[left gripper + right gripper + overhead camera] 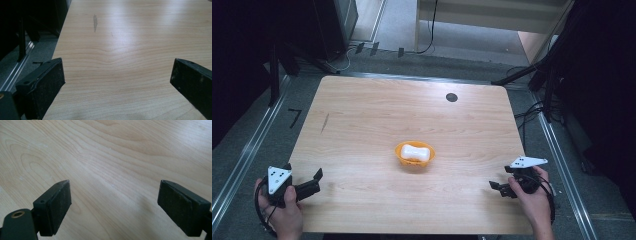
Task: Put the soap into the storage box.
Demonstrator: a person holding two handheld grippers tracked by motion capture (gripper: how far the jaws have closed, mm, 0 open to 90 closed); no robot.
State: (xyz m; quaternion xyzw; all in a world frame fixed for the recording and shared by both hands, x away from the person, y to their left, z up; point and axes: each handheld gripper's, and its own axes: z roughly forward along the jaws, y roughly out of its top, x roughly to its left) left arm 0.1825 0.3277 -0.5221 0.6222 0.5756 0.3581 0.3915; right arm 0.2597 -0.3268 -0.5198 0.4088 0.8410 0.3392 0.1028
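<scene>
- Looking down from the high view, we see a pale wooden counter (362, 125) with an orange bowl (414, 156) just below the middle of the frame
- Inside the bowl lies a white, rounded lump (416, 152); we cannot tell what it is
- We find the left tongs (314, 182) at the lower left of the frame, held in the left hand (287, 212) near the counter's front corner, well apart from the bowl
- The right tongs (498, 188) sit at the lower right, held in the right hand (532, 197), also well apart from the bowl
- In the left gripper view the left tongs (117, 75) are released, jaws spread wide over bare wood, a dark smudge (95, 22) toward the upper left
- In the right gripper view the right tongs (114, 197) are likewise released, with nothing between the jaws
- A small dark round spot (451, 97) marks the counter toward the upper right of the high view
</scene>
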